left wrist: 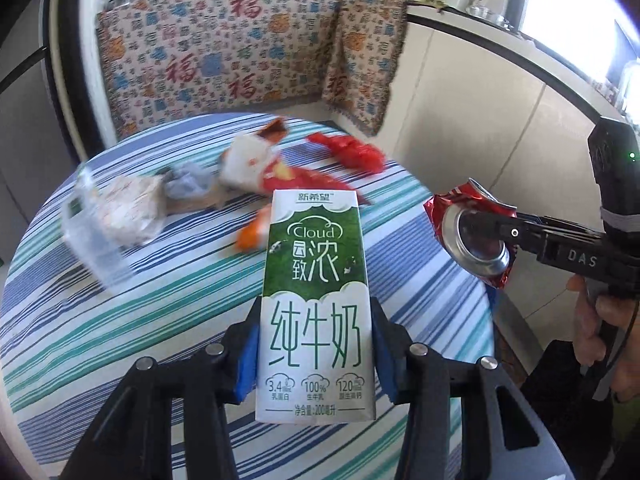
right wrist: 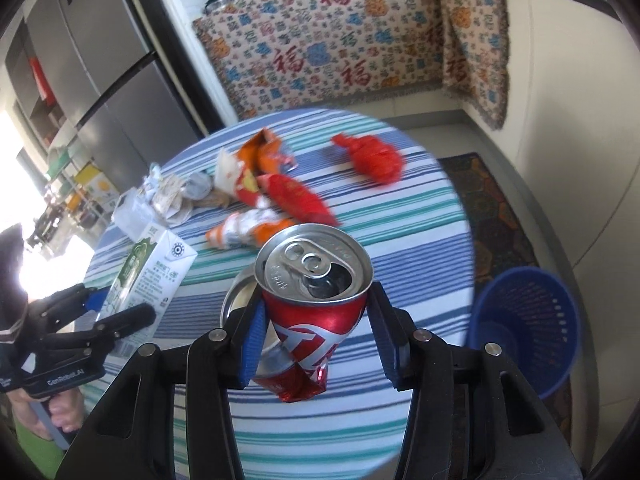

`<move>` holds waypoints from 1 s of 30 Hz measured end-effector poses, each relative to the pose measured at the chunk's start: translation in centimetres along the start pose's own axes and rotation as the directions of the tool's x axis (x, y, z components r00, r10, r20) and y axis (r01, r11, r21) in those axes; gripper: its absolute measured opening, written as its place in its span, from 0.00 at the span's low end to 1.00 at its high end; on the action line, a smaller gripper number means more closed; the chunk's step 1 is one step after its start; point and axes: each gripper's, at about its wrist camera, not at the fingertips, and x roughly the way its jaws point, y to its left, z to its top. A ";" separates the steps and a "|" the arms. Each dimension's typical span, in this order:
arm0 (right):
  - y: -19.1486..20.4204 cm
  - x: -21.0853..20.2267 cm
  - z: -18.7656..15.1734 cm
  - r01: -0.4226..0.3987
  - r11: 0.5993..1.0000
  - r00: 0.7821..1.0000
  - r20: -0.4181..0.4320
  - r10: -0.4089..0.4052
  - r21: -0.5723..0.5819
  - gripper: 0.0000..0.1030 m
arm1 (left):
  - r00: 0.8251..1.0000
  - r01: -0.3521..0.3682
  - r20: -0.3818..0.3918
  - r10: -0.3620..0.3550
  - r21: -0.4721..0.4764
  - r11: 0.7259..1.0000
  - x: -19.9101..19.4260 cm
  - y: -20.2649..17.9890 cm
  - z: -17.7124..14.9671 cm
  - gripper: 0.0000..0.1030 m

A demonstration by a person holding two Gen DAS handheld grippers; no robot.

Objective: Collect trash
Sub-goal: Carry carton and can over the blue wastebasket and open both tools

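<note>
My left gripper [left wrist: 316, 344] is shut on a green and white milk carton [left wrist: 316, 304] and holds it upright above the striped round table [left wrist: 120, 320]. The carton also shows in the right wrist view [right wrist: 154, 276]. My right gripper [right wrist: 318, 328] is shut on a crushed red soda can [right wrist: 312, 312], held above the table's right side; the can also shows in the left wrist view [left wrist: 472, 236]. Red and orange wrappers [right wrist: 292, 196], a red crumpled bag [right wrist: 372, 158] and clear plastic packaging [left wrist: 100, 224] lie on the table.
A blue mesh waste basket [right wrist: 528, 320] stands on the floor right of the table. A patterned cloth [right wrist: 340, 40] covers the counter behind. A grey fridge [right wrist: 100, 60] is at the far left. White cabinets [left wrist: 480, 100] run along the right.
</note>
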 end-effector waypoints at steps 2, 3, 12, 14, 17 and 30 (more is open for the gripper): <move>-2.3 -1.3 0.2 0.046 0.999 0.999 0.017 -0.046 0.013 0.48 | 0.999 0.039 -0.001 -0.039 0.022 0.999 0.9 -2.1 1.1 0.47; -3.8 -2.0 0.2 0.075 0.997 0.997 0.024 -0.075 0.024 0.48 | 0.998 0.056 -0.001 -0.056 0.033 0.998 1.3 -3.0 1.6 0.47; -16.7 -5.3 0.0 0.295 0.946 0.955 -0.004 -0.297 0.133 0.48 | 0.974 0.225 -0.055 -0.220 0.143 0.964 8.0 -14.8 5.6 0.47; -19.2 -5.2 0.0 0.323 0.934 0.946 -0.022 -0.324 0.149 0.48 | 0.970 0.242 -0.075 -0.233 0.158 0.957 10.0 -17.6 6.3 0.47; -22.5 -4.7 0.0 0.350 0.919 0.937 -0.054 -0.346 0.180 0.48 | 0.966 0.251 -0.102 -0.236 0.176 0.952 13.1 -21.2 7.0 0.47; -29.9 -1.8 -0.7 0.397 0.885 0.917 -0.139 -0.373 0.243 0.48 | 0.949 0.276 -0.195 -0.247 0.139 0.951 23.3 -26.6 7.9 0.47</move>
